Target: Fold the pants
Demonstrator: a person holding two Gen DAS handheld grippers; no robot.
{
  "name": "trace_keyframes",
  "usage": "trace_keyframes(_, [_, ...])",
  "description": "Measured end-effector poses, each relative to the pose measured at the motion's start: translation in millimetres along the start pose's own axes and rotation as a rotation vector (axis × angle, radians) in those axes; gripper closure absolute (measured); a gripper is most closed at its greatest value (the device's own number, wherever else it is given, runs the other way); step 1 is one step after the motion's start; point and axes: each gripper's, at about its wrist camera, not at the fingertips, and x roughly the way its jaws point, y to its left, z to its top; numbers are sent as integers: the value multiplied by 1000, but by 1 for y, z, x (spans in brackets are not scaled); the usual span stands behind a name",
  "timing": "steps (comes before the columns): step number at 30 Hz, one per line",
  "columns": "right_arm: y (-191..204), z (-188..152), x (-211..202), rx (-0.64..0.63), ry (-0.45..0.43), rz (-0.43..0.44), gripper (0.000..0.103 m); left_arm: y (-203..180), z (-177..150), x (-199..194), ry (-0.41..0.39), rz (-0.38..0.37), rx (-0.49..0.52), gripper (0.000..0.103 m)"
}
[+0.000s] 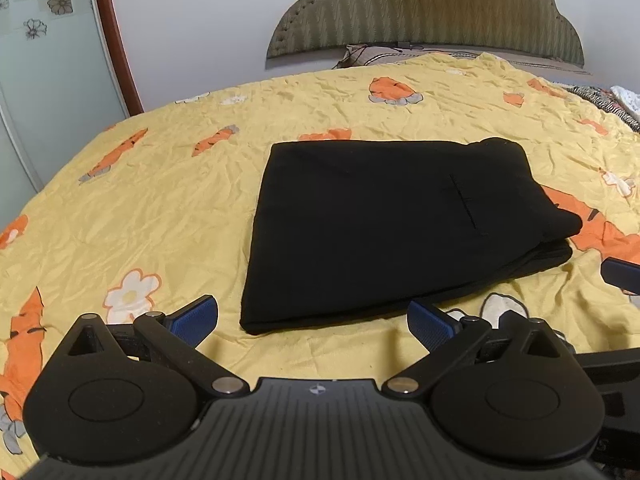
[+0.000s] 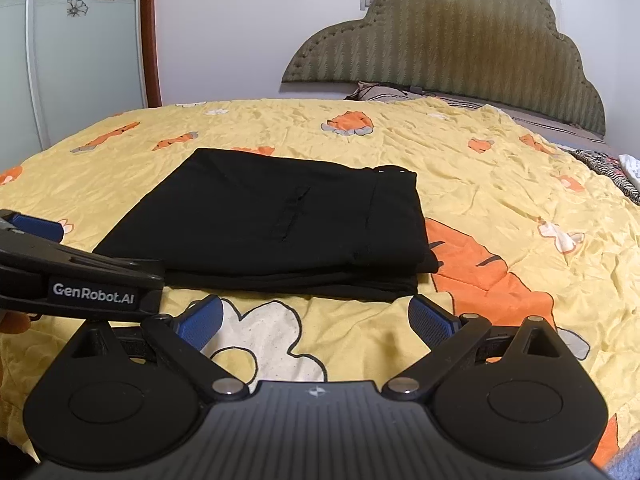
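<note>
Black pants (image 1: 384, 224) lie folded into a thick, roughly square stack on the yellow bedspread (image 1: 168, 208); the same stack of pants (image 2: 280, 220) shows in the right wrist view. My left gripper (image 1: 312, 320) hovers just short of the stack's near edge, open, with nothing between its blue pads. My right gripper (image 2: 316, 318) is open too, held before the near right corner of the stack. The left gripper's body (image 2: 80, 276) crosses the left side of the right wrist view. A blue pad of the right gripper (image 1: 622, 274) peeks in at the right edge of the left wrist view.
The yellow bedspread (image 2: 500, 184) carries orange carrot and white flower prints. A padded olive headboard (image 2: 460, 48) and pillows stand at the far end. A glass door with a wooden frame (image 1: 116, 40) is at the left. Striped and white cloth (image 1: 616, 100) lies at the bed's right edge.
</note>
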Motion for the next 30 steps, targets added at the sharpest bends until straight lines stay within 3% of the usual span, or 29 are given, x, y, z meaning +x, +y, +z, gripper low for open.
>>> trace_keyframes(17, [2,-1,-5,-54,-29,-29,3,16,-9,-3,15,25,-58,0])
trace_keyframes(22, [-1,10,-18,16,-1,6,3,26,-15,-9,10,36,-82,0])
trace_keyframes(30, [23,2,-31,-27,-26,77,3,38,-27,-26,18,57,-137,3])
